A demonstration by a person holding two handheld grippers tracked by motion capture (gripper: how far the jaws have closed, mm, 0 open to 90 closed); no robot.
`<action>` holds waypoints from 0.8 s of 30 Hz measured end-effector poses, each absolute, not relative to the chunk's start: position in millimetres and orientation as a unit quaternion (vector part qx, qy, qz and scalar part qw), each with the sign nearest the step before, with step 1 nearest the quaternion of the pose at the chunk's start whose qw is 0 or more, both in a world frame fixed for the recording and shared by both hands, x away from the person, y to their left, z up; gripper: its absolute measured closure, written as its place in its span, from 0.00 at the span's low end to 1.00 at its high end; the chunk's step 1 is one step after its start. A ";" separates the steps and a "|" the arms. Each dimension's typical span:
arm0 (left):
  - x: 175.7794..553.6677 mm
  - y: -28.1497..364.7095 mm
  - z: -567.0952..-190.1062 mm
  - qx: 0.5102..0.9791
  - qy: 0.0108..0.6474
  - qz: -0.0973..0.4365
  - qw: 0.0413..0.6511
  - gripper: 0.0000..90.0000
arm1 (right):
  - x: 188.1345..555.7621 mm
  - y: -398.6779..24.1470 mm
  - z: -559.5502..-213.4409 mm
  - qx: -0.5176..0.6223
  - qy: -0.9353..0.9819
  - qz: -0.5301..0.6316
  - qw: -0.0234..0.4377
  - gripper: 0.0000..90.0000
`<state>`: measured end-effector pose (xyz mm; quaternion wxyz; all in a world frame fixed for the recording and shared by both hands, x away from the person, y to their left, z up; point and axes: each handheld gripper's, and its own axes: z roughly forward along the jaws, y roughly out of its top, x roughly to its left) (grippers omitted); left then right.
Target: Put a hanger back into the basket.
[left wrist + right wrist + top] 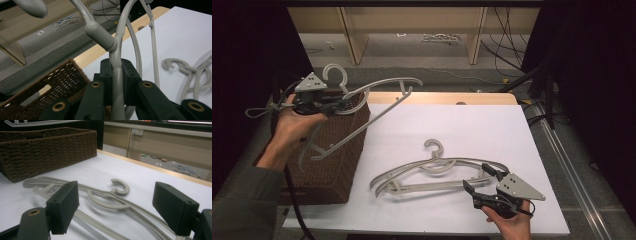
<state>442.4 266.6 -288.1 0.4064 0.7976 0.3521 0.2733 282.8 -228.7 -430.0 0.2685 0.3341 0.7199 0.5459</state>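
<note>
1. Grey plastic is what we hold in our left gripper [328,103]: a hanger [377,102] clamped by its upper arm close to the neck, with the jaws pressed tight on it.
2. In the high view that held hanger hangs in the air, tilted, over the near corner of the wicker basket [332,165], its hook [335,74] up beside the gripper and its far end reaching out over the table's back edge.
3. In the left gripper view the hanger's arm [116,82] runs straight up between the two black pads, and the hook neck [98,35] branches off just above them.
4. A second hanger [437,172] lies flat on the white table [492,125], its hook pointing away from us, just right of the basket.
5. Our right gripper [484,182] sits at that hanger's right end with the jaws spread wide; in the high view the end of the hanger seems to lie between the tips, not pinched.
6. In the right gripper view the pads [62,206] stand well apart above the flat hanger [110,200], with the basket [47,150] beyond on the left.
</note>
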 end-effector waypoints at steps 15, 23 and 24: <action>445.2 331.3 -307.9 0.758 0.404 0.302 0.412 0.90 | 284.5 -227.8 -431.4 0.334 0.724 0.541 0.265 0.25; 443.5 361.0 -323.5 0.744 0.426 0.315 0.407 0.90 | 284.7 -226.5 -433.0 0.335 0.723 0.541 0.268 0.25; 443.4 363.6 -325.2 0.742 0.429 0.316 0.407 0.90 | 284.9 -226.3 -433.4 0.335 0.722 0.542 0.269 0.25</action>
